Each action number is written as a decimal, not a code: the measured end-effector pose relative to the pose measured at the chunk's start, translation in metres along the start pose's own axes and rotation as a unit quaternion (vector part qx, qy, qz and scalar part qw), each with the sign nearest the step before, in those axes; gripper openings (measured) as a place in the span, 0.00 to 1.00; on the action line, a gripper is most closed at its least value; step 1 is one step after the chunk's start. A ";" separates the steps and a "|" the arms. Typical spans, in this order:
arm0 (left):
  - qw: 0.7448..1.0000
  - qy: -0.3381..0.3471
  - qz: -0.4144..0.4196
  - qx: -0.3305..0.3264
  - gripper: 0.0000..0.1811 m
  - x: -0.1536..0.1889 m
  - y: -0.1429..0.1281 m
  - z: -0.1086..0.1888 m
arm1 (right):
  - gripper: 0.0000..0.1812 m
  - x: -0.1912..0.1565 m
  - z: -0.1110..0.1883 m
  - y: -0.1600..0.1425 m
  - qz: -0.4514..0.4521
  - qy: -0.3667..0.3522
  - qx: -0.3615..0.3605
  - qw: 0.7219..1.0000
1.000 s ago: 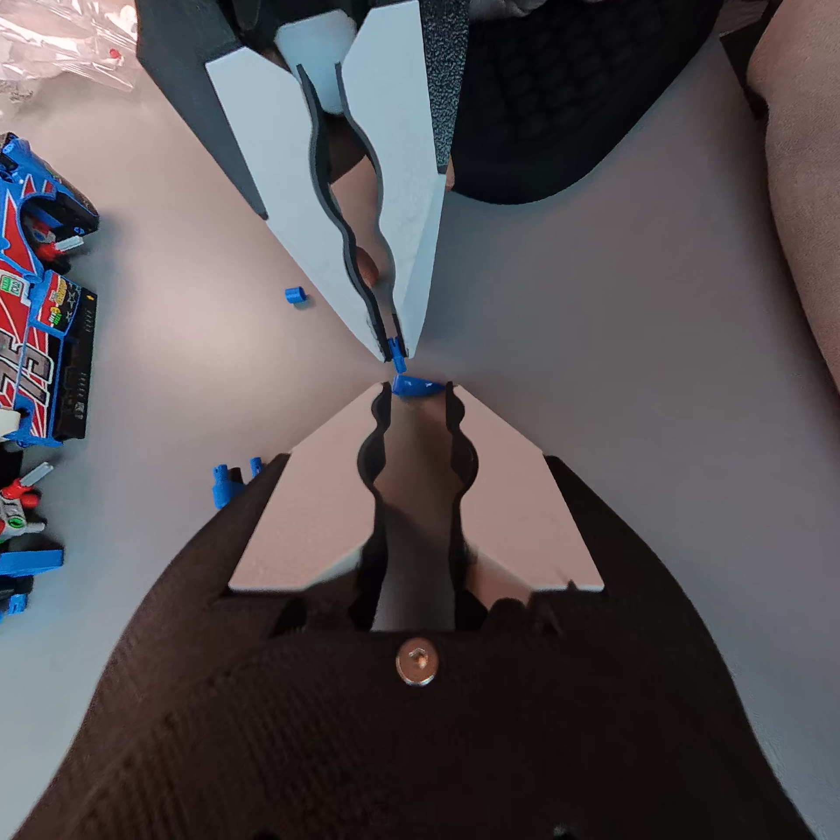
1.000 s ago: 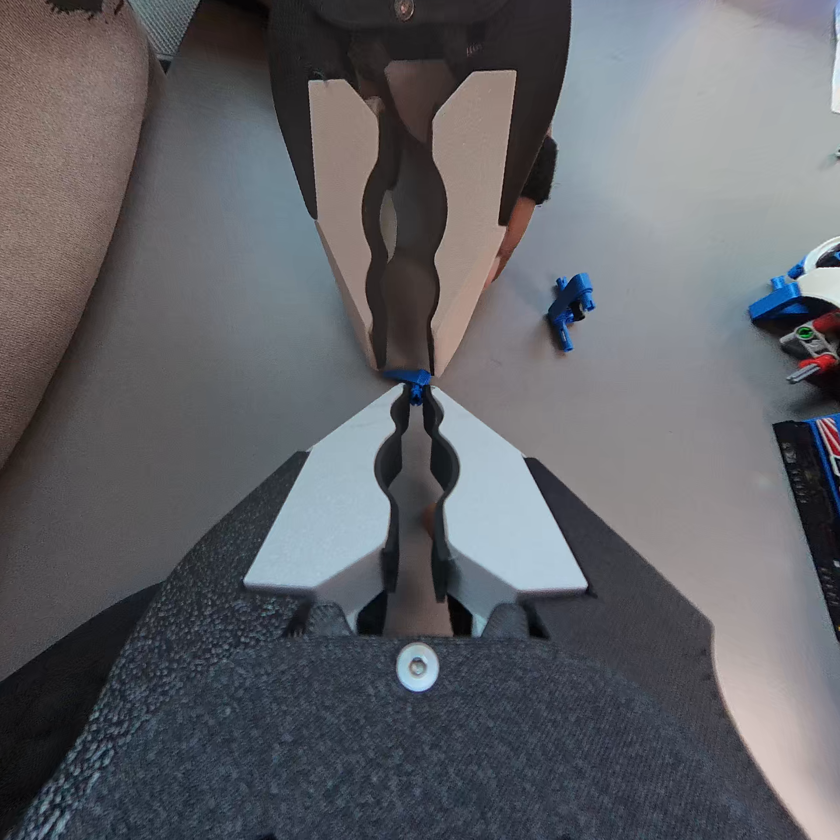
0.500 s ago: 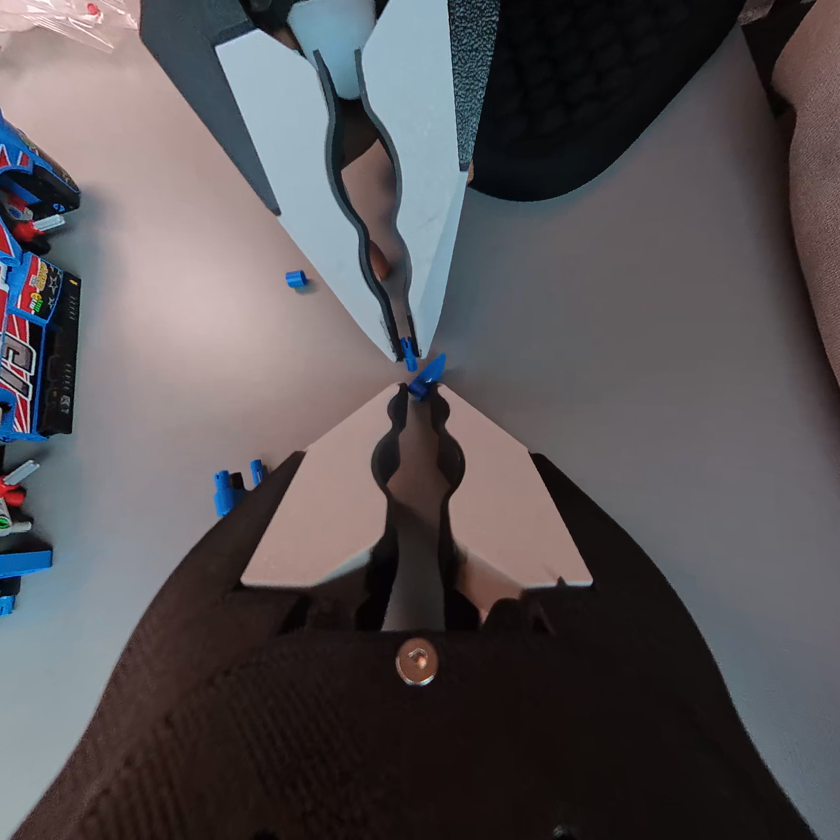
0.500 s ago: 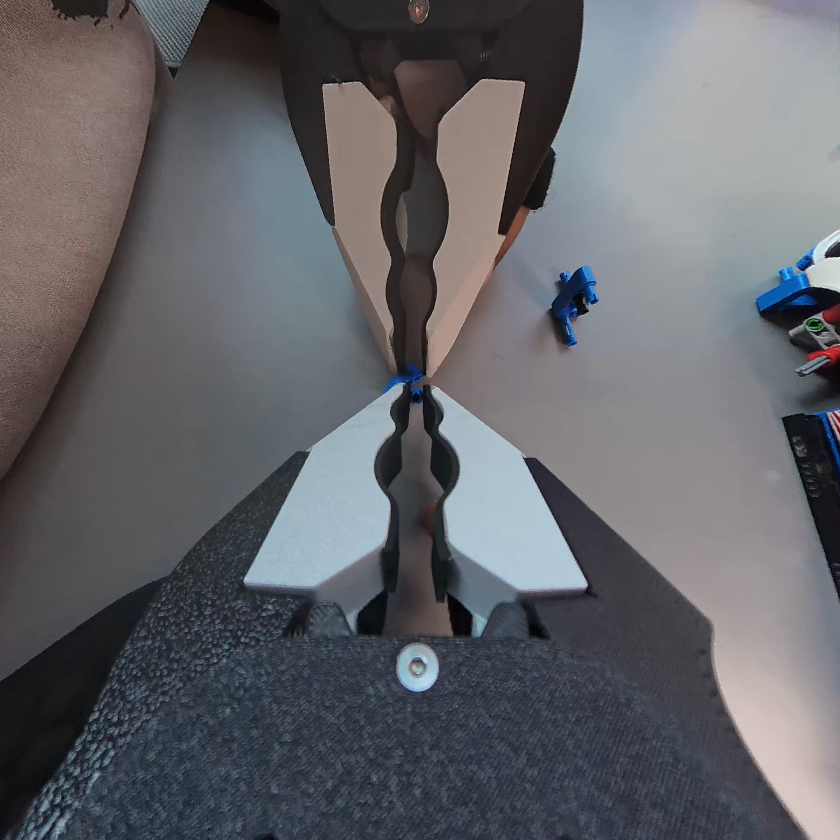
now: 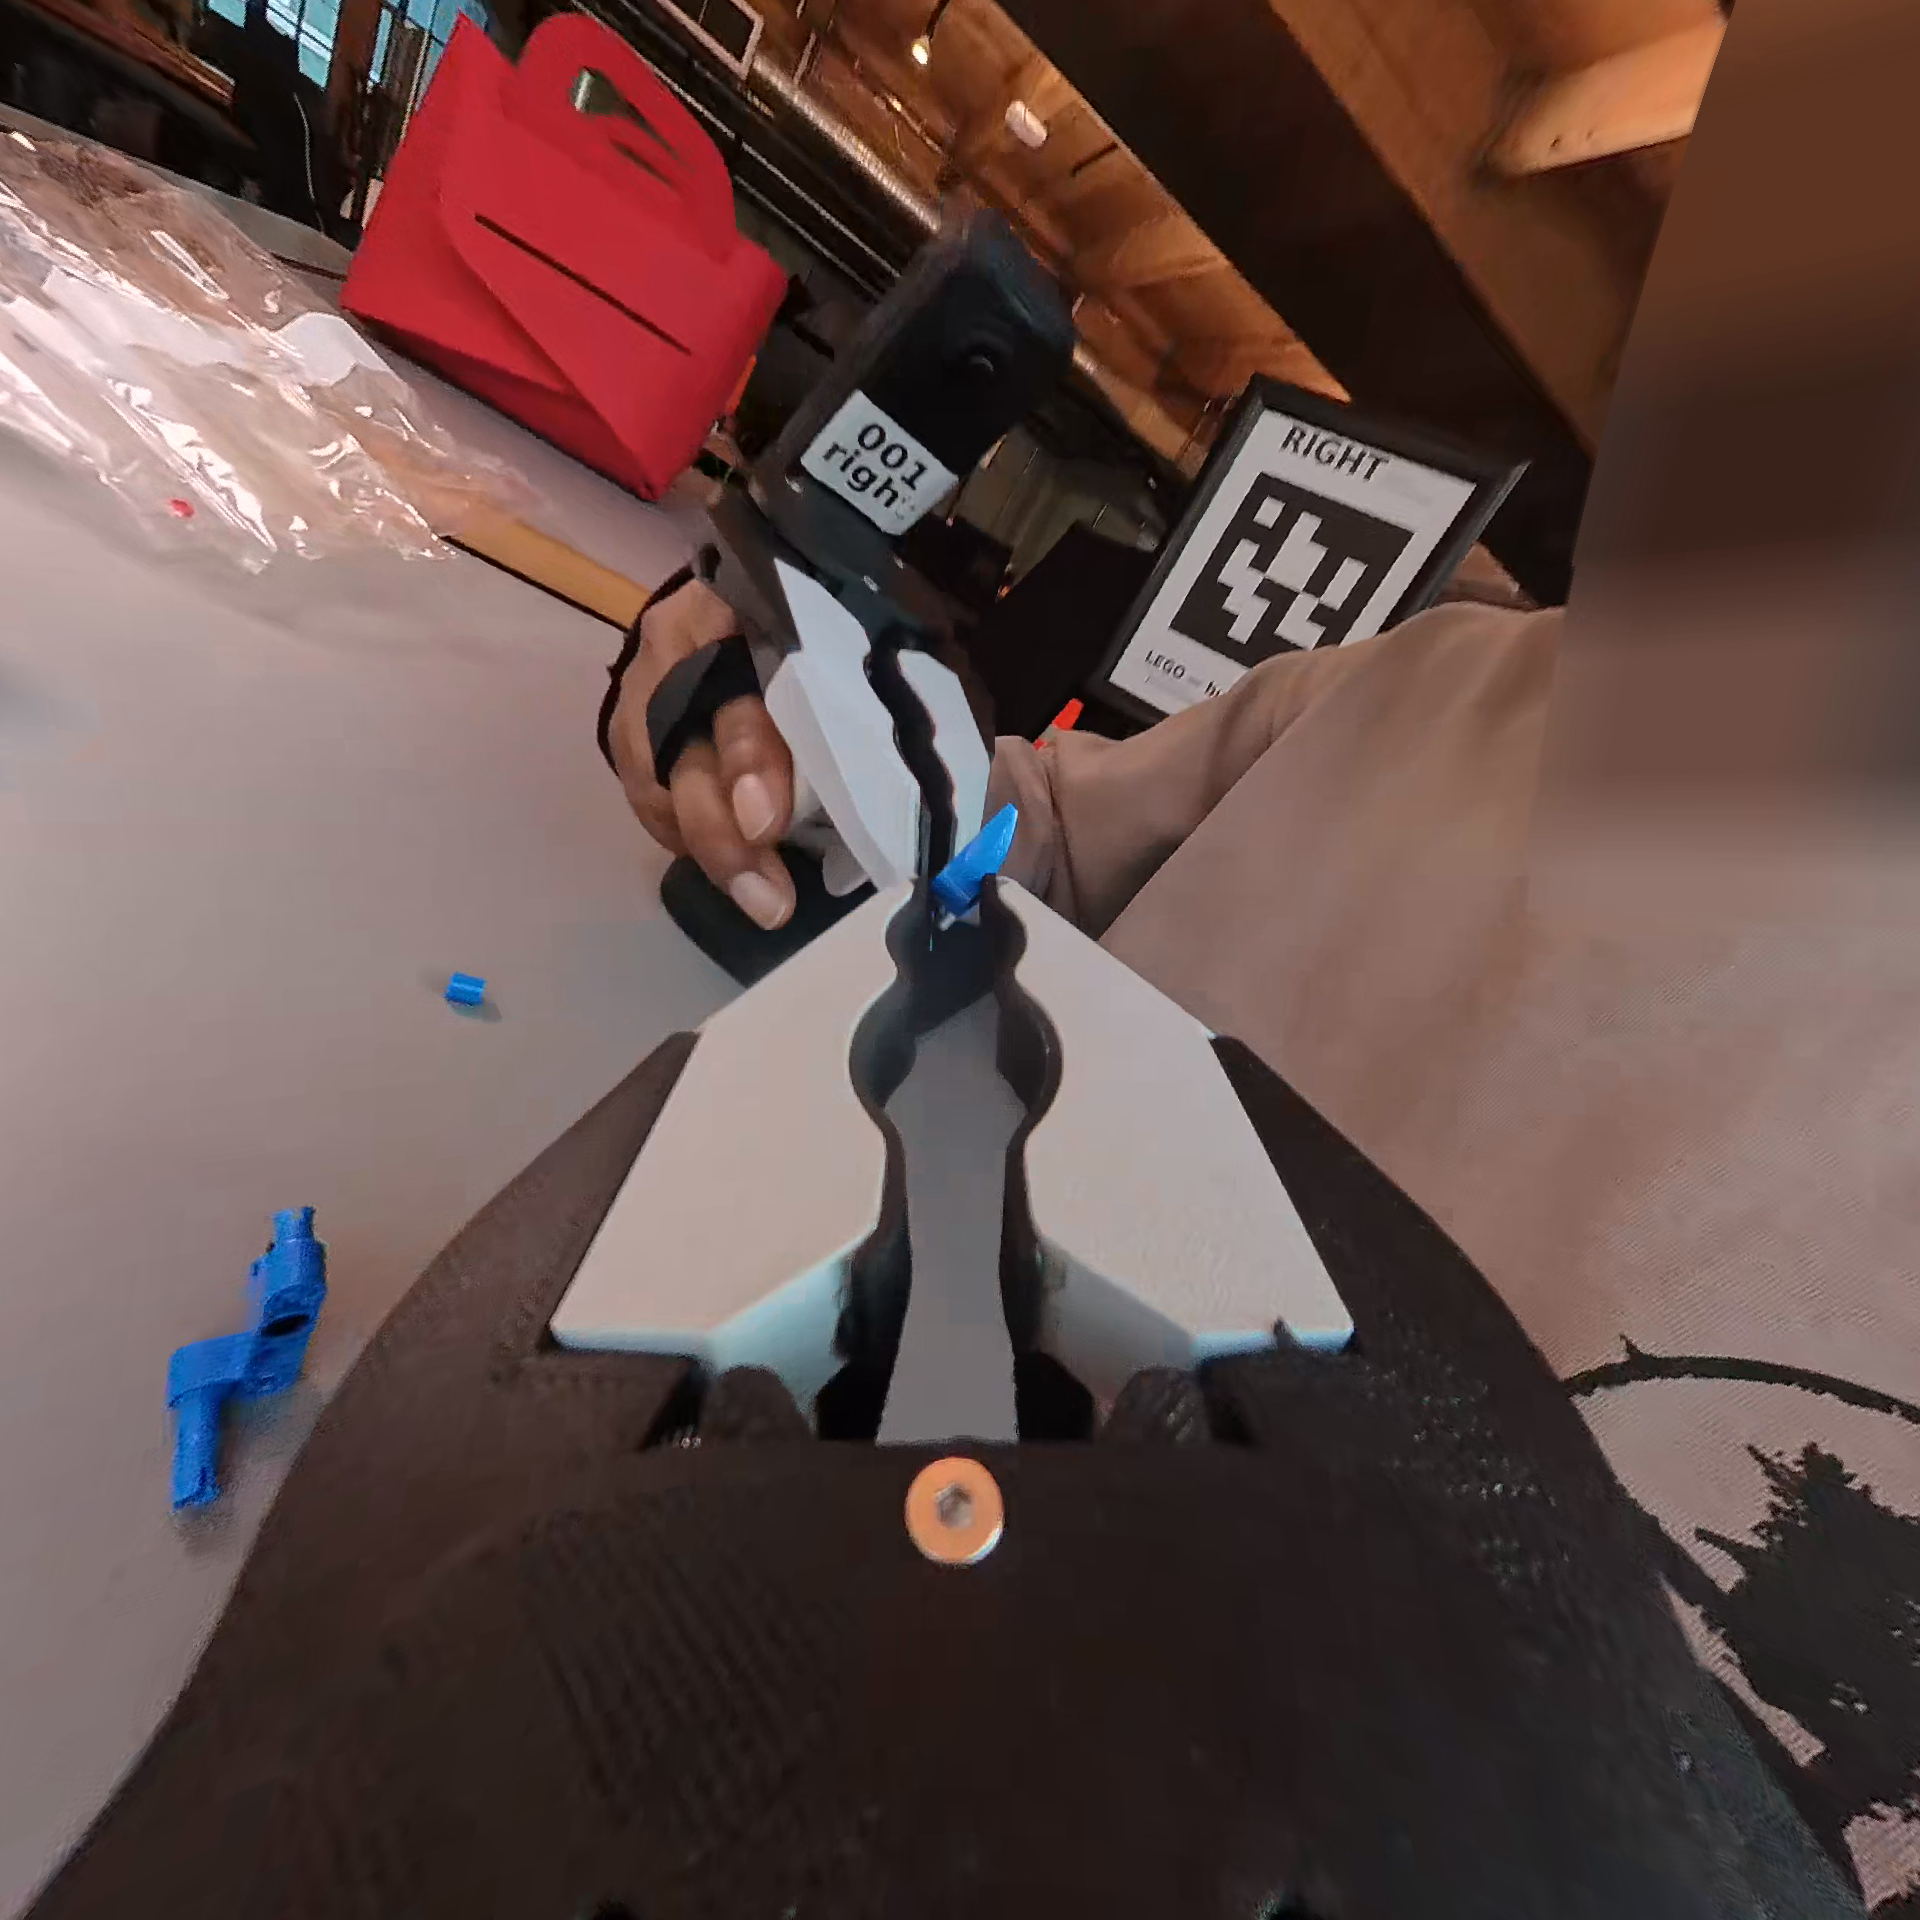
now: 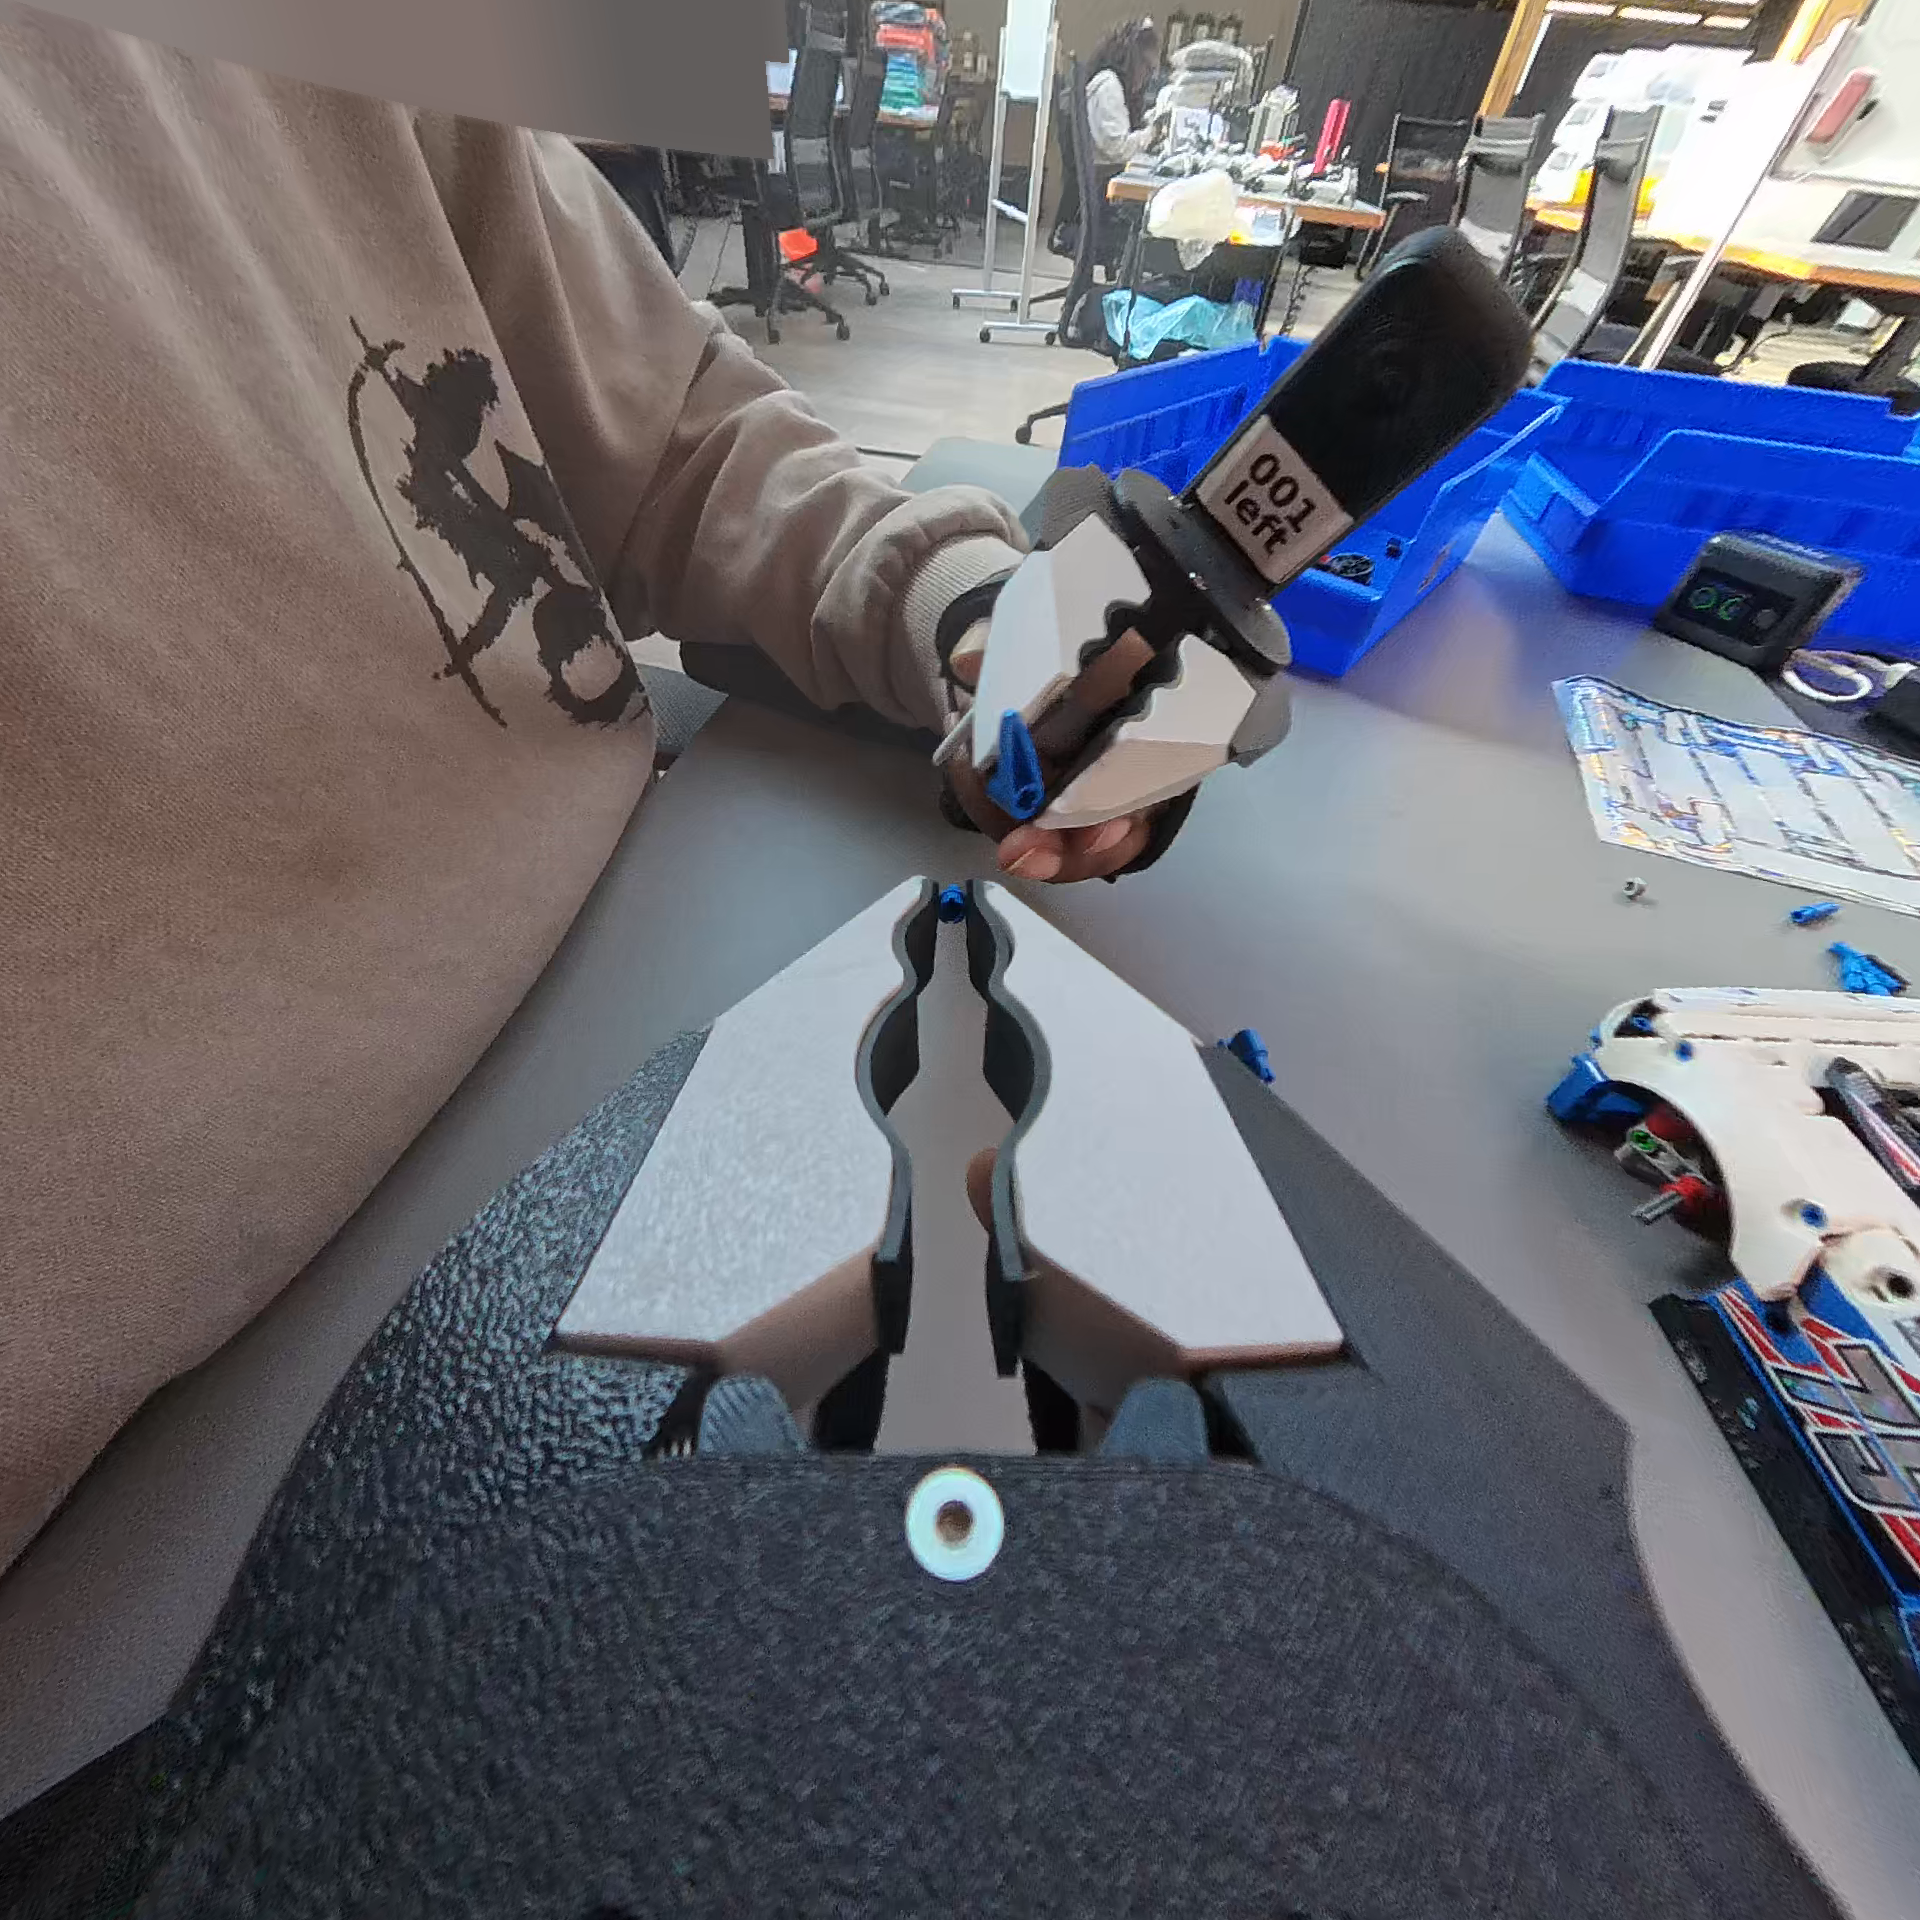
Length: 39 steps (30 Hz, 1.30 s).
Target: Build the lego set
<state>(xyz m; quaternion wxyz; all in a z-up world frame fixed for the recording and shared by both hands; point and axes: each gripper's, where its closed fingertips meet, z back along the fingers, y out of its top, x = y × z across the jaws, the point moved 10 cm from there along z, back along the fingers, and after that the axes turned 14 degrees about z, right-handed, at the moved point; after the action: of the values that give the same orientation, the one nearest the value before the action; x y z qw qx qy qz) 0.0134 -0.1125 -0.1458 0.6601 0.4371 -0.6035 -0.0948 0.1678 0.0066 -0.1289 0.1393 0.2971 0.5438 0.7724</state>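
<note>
Right wrist view: right tongs [image 6: 953, 902] were pinched on a small round blue plastic pin [image 6: 950, 906], held above the grey counter [image 6: 1455, 935]. Left tongs [image 6: 1023, 774] clamped a pointed blue plastic wedge piece [image 6: 1011, 762], just ahead and slightly right, long axis tilted near upright, its socket end facing the pin.

Left wrist view: low over grey table [image 5: 260, 831], facing the right gripper [image 5: 914, 873] at 12 o'clock, close. Right wrist view: facing the left gripper [image 6: 1023, 795] at 12 o'clock, close. Shared: table, person's sweatshirt [image 6: 260, 623].
</note>
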 end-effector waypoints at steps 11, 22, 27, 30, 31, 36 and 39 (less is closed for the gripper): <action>0.999 -0.024 0.039 -0.025 0.04 -0.001 -0.008 -0.010 | 0.01 0.001 -0.005 0.008 -0.081 0.038 0.106 0.990; 0.998 -0.050 0.019 -0.015 0.00 0.009 -0.009 -0.015 | 0.01 0.004 -0.006 0.005 -0.135 0.057 0.143 0.979; 0.998 -0.049 0.028 -0.015 0.01 0.007 -0.010 -0.014 | 0.01 0.004 -0.007 0.003 -0.139 0.060 0.142 0.978; 1.000 -0.015 0.018 -0.012 0.02 0.005 -0.005 -0.008 | 0.01 0.007 -0.001 0.003 -0.139 0.045 0.146 0.979; 1.000 0.016 0.011 -0.013 0.02 0.003 -0.003 -0.004 | 0.01 0.009 0.002 0.002 -0.138 0.034 0.146 0.979; 0.977 0.196 -0.077 -0.020 0.05 -0.002 0.010 0.028 | 0.01 0.022 0.015 -0.010 -0.145 -0.037 0.103 0.983; 0.945 0.305 -0.108 -0.051 0.05 -0.009 0.014 0.046 | 0.01 0.025 0.014 -0.019 -0.139 -0.061 0.048 0.987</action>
<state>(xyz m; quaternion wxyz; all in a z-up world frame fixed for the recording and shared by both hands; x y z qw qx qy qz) -0.0349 -0.1191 -0.1474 0.8196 0.4736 -0.3171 -0.0586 0.1542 0.0375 -0.1350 0.2638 0.2715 0.6070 0.6988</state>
